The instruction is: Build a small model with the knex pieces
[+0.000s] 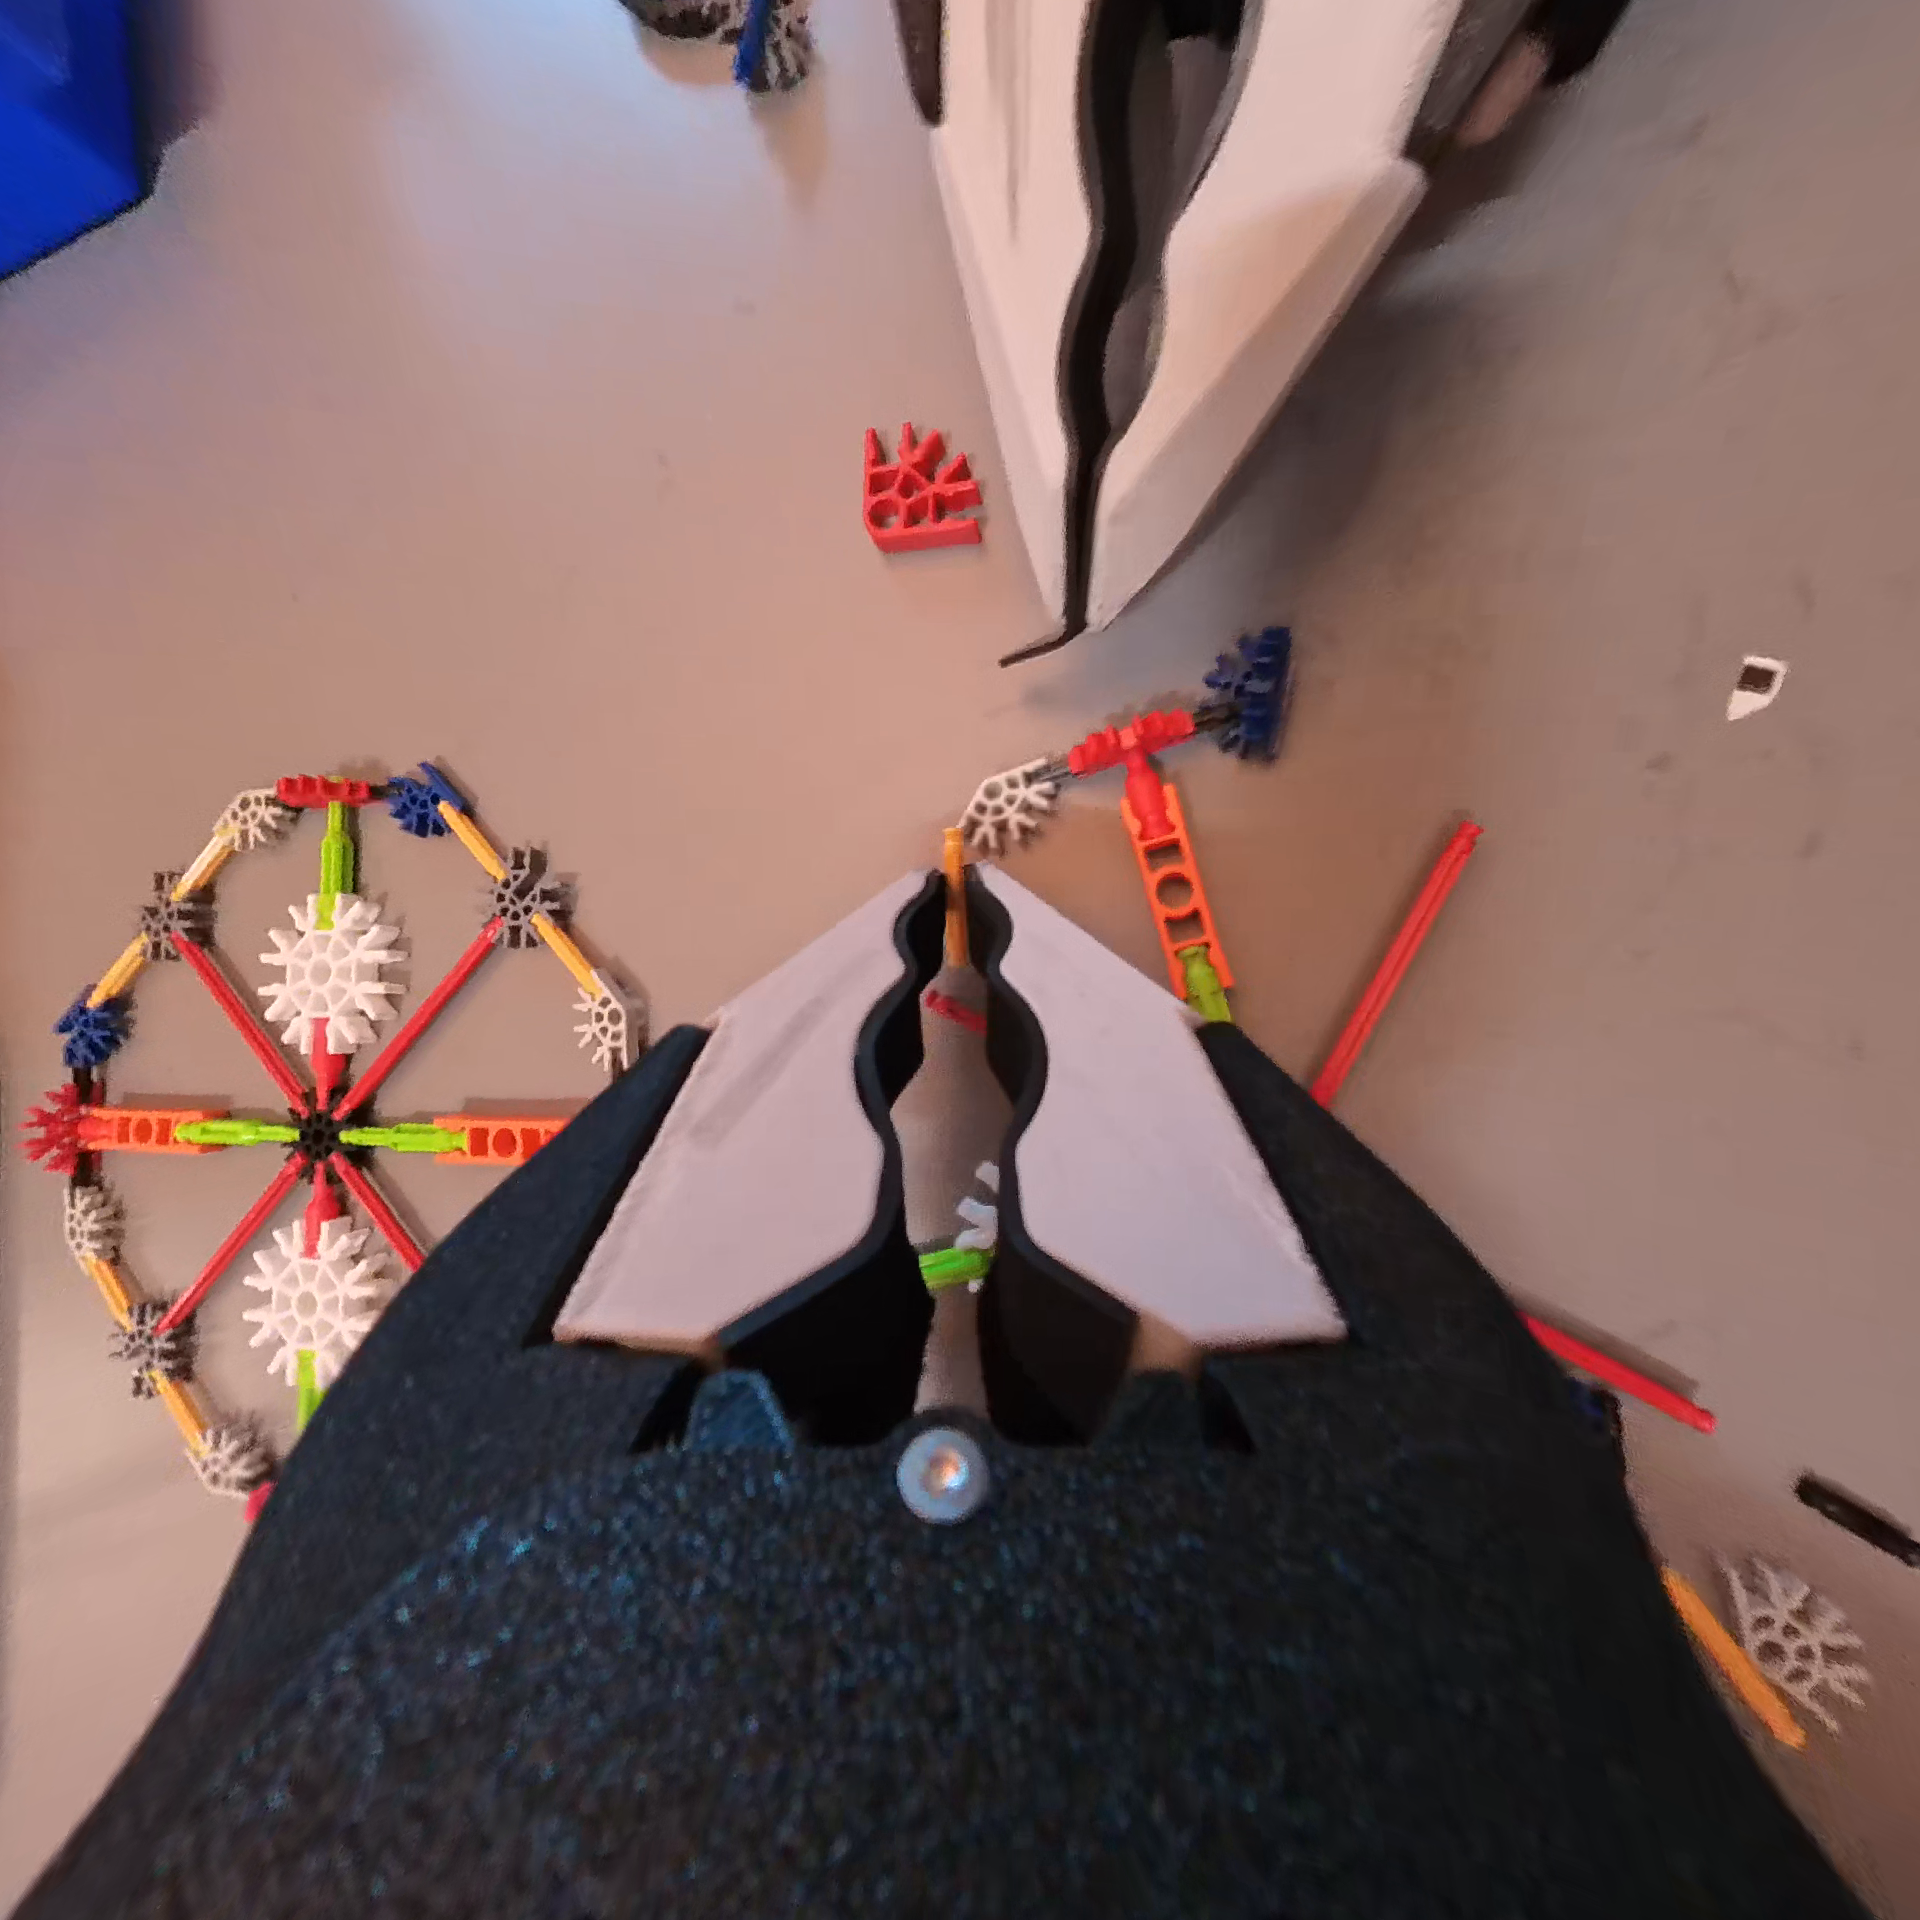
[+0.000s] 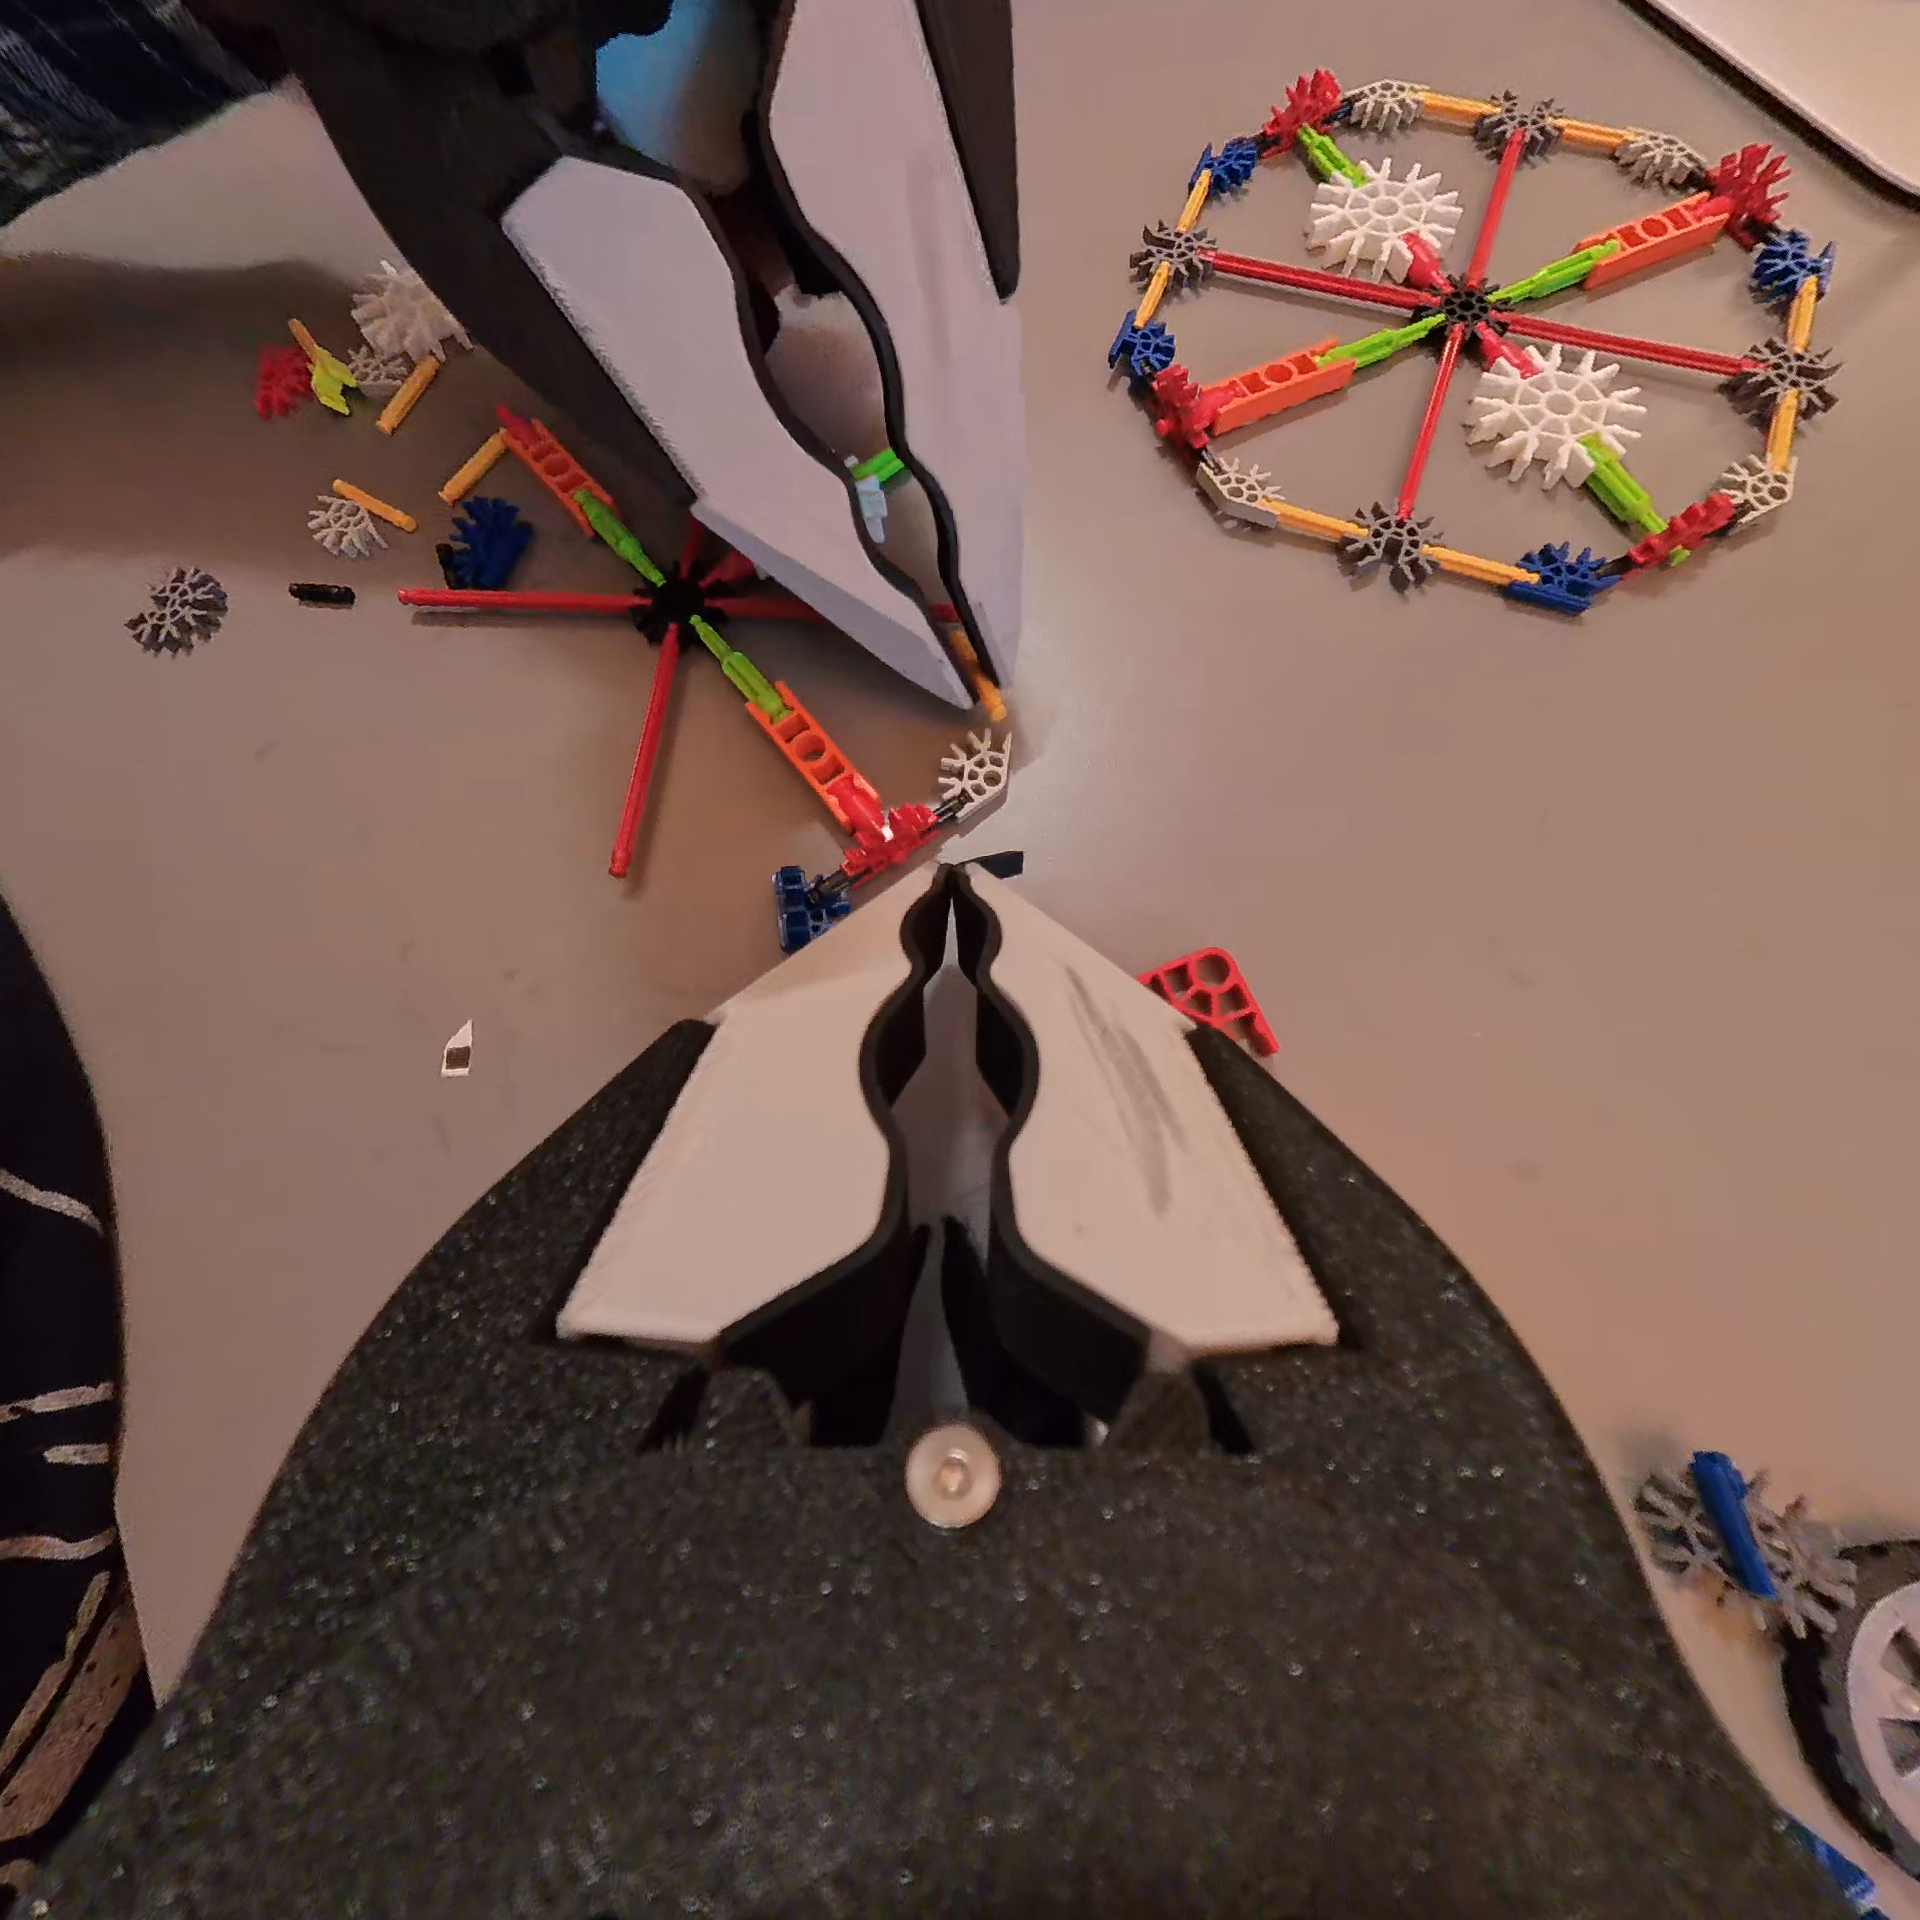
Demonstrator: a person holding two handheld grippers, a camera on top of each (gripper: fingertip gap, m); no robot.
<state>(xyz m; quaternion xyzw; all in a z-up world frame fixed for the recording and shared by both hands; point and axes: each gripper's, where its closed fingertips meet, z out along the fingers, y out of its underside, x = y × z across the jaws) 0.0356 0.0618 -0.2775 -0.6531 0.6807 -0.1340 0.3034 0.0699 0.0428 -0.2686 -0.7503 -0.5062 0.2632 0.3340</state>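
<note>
- While pinching a yellow rod (image 1: 953, 914) at its tips, left gripper (image 1: 954, 883) is hovering just beside grey connector (image 1: 1006, 808) of half-built wheel (image 2: 727, 644).
- R gripper (image 2: 951, 883) is sitting w/ tips together, holding nothing, near red connector (image 2: 1210, 992).
- Finished wheel (image 2: 1475, 332) is lying well apart on table (image 2: 1455, 935).

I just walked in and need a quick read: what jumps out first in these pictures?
The finished multicoloured wheel lies flat on the table. Nearer, the left tool pinches a short yellow rod beside a half-built wheel. The right tool is shut and empty, close to a loose red connector.
</note>
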